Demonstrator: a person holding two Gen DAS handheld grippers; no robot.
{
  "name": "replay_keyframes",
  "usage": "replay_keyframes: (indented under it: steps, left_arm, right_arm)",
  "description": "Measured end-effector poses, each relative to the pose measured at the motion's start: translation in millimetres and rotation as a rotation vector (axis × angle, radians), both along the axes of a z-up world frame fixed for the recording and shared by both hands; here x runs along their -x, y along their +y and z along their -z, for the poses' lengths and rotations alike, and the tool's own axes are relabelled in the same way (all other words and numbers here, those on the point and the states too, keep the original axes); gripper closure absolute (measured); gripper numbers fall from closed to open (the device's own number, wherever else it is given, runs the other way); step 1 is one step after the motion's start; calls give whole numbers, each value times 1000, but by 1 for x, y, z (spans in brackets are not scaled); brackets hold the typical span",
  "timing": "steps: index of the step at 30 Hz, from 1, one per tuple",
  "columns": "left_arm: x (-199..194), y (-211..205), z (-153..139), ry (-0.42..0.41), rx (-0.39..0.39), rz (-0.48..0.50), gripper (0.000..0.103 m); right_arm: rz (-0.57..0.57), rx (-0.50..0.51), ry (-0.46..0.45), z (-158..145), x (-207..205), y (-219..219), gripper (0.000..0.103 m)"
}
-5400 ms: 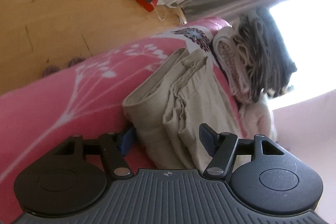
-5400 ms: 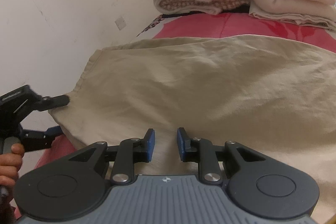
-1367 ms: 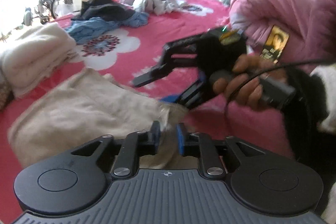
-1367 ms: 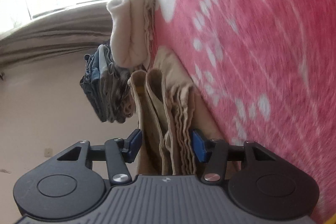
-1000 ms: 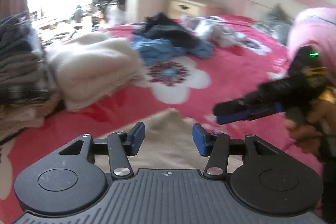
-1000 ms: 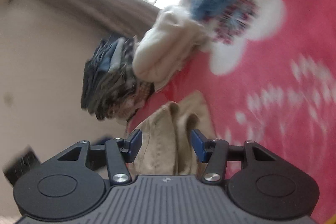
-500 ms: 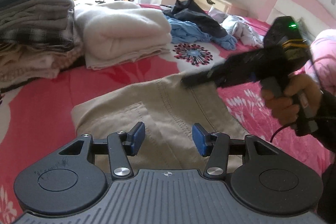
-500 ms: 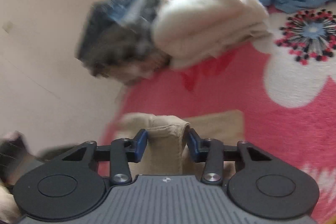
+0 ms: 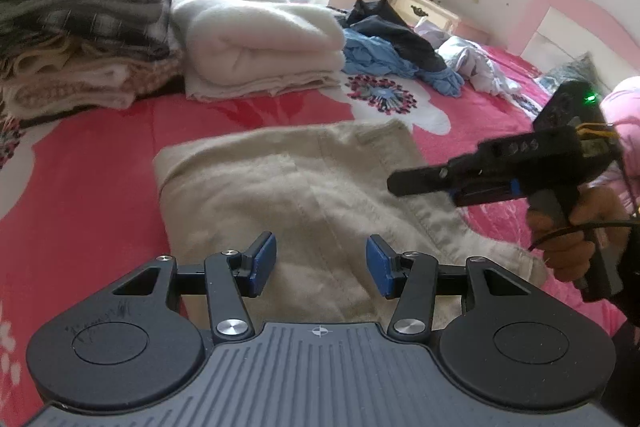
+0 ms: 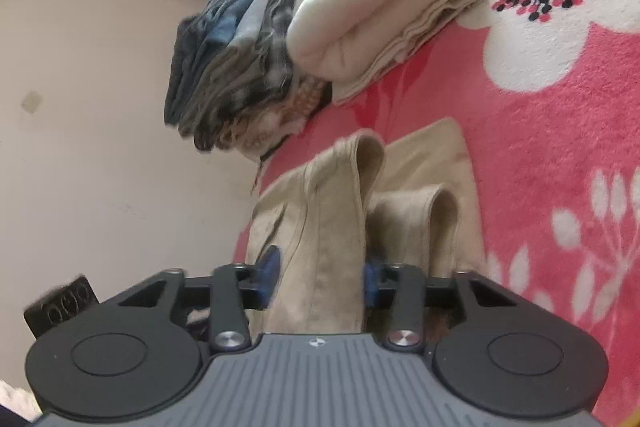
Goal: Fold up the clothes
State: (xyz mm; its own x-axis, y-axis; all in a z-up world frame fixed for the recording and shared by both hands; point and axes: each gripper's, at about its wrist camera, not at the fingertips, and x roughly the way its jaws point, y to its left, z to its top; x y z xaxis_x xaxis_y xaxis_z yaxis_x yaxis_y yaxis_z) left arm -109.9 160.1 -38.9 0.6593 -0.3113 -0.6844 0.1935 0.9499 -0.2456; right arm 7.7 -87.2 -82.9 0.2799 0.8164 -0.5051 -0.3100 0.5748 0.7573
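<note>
Lying folded on the pink flowered bed (image 9: 100,147), beige trousers (image 9: 304,187) with a pocket seam and waistband facing up, now squarer to the left wrist view than half a second ago. Rising between the right gripper (image 10: 320,277) blue fingers (image 10: 269,269), an upright fold of the same beige cloth (image 10: 332,227), thicker and taller there than a moment earlier. Closing on that fold right now, clearly narrower than a second ago, pads pressing both sides of the cloth. Standing just beside it, outside the fingers, a second lower fold (image 10: 424,223). Hovering over the near end of the trousers, the left gripper (image 9: 318,265), fingers (image 9: 262,261) about half open with nothing between them, gap unchanged from a second back. Seen from the left wrist view, the right gripper (image 9: 464,183) held in a hand (image 9: 576,239) over the trousers' right edge, lower and farther right than half a second ago. Farther off: folded cream blanket (image 9: 260,43), stack of folded grey and plaid clothes (image 9: 80,15) beside it, a loose heap of blue and dark garments (image 9: 396,51) behind, a bedside cabinet (image 9: 424,11) against the wall.
</note>
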Motion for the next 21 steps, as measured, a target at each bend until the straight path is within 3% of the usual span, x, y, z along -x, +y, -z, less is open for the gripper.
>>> replay_keyframes:
  steps: [2,7,10,12,16,20,21]
  left_arm:
    - [4,1,2,7,4,-8,53]
    - [12,4,3,27,34,2,53]
    - [15,3,6,52,41,24,54]
    - [17,2,8,68,37,41,53]
    - [20,-1,11,94,18,77,53]
    - [23,-4,16,122,-9,103,53]
    - [25,-5,17,128,-15,108,53]
  right_arm:
    - [14,-11,13,-9,7,-2,95]
    - [37,-81,67,-29,25,-10,96]
    - [60,-35,138,-15,30,-17,96]
    - [91,-56,212,1,30,-26,96]
    - [107,-87,214,-1,32,-31,96]
    - [108,15,203,7,26,-27,96]
    - [112,2,226,11,25,-28,96]
